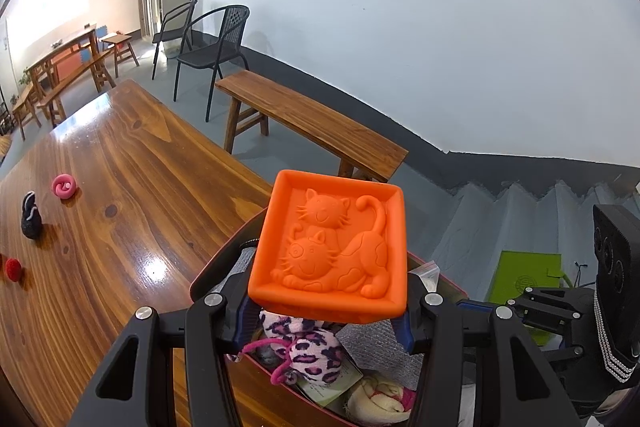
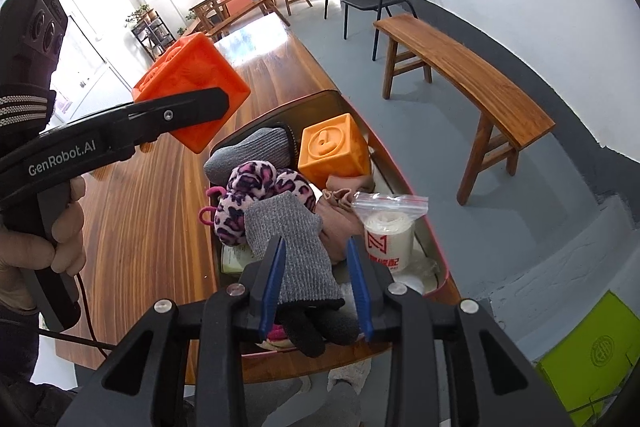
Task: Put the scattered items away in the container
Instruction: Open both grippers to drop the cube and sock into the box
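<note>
while the left tool [image 1: 326, 301] grips an orange cat-relief block [image 1: 330, 251] by its lower sides, pads pressed on it, the block hangs just above the container [image 2: 404, 183] at the table [image 1: 120, 187] edge. the right tool [image 2: 316, 283] sits over the container w/ a grey knit glove [image 2: 296, 251] between its blue pads [image 2: 272, 283]; the right-hand pad stands clear of the cloth and the glove lies slack on the pile, so it looks let go, jaws a bit apart. already in the container: a 2nd orange block [image 2: 334, 153], a pink leopard plush [image 2: 256, 199], a zip bag w/ a white roll [image 2: 388, 231], a beige cloth [image 2: 344, 187] and another grey knit piece [image 2: 252, 151]. still out on the table, well apart from the container: a pink swirl toy [image 1: 64, 185], a black plush [image 1: 30, 221] and a red pompom [image 1: 13, 269]. a person's hand [image 2: 44, 239] holds the left tool's handle. a wooden bench [image 2: 472, 83] stands beside the table, a green box [image 2: 592, 359] on the floor.
</note>
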The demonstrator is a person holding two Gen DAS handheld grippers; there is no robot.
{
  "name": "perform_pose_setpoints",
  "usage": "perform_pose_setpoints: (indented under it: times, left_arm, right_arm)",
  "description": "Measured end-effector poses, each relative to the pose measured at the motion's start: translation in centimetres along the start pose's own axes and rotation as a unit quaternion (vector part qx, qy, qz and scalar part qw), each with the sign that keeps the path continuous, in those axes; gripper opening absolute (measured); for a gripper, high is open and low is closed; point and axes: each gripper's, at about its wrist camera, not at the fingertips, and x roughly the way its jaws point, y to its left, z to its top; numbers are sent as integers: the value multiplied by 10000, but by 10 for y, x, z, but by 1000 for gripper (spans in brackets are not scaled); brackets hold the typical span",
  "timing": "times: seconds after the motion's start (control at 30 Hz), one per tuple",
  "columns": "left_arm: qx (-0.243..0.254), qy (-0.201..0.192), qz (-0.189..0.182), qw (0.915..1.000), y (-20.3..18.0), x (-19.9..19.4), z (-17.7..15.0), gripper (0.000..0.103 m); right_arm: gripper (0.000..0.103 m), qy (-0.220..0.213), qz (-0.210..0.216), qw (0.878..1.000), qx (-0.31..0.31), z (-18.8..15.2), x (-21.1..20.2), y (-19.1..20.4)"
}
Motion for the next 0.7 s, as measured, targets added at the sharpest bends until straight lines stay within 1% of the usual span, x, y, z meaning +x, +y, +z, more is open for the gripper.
perform_pose_setpoints:
  times: [0.2,0.23,0.27,0.3,0.33,0.37,0.47,0.7]
  left_arm:
    - [49,-9,10,10000,-2,1,1,55]
    - [47,-5,43,10000,-2,1,2,59]
    - [21,40,86,10000,-1,4,3,74]
    - [-24,48,134,9999,1,6,4,86]
    - [-103,0,218,9997,4,6,4,101]
    - [-183,-39,281,9994,7,7,4,102]
    - [-408,65,217,9989,19,8,3,102]
    - [-565,76,315,9979,35,0,-11,102]
  right_arm:
    - [35,-32,11,10000,56,3,0,0]
    - [35,-34,13,10000,52,3,-1,1]
    - [35,-37,18,10000,48,3,0,1]
    - [35,-37,22,10000,45,4,0,2]
    - [35,-37,22,10000,43,4,0,2]
    - [35,-38,20,10000,43,3,0,2]
    - [35,-33,11,10000,54,3,0,2]
    - [35,16,29,10000,46,7,6,6]
